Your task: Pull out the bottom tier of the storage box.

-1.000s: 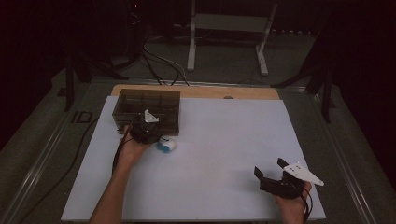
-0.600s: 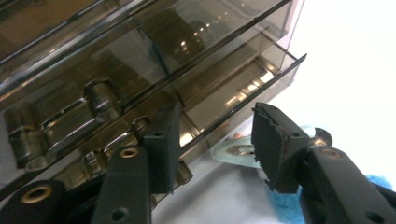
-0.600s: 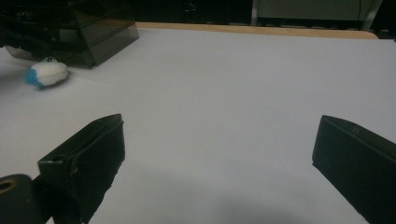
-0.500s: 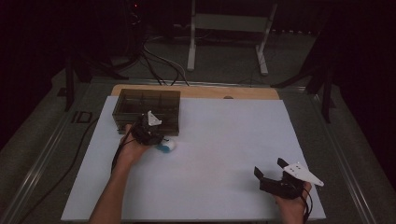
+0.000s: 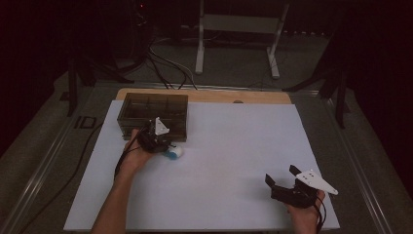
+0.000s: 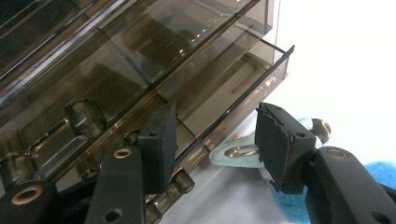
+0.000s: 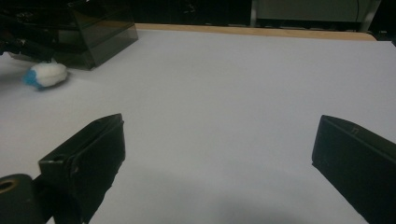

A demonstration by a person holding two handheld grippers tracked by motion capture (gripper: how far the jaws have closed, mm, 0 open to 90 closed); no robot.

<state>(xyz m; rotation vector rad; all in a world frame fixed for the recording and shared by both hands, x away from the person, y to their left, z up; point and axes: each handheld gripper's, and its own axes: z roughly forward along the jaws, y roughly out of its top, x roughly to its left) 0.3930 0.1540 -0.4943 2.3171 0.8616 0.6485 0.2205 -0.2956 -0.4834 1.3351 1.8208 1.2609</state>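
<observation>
One drawer [image 6: 233,100] open toward left gripper [image 6: 212,144]

Dim room: white sheet [image 5: 234,161] over a wooden board [image 5: 209,96] on the table, metal rails [image 5: 53,146] at both sides, dark floor with black cables [image 5: 160,53], white stand legs [image 5: 234,39] behind.

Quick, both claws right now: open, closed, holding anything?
Left claw: open, empty, at the smoked plastic box.
Right claw: wide open, empty, over the white sheet.
</observation>
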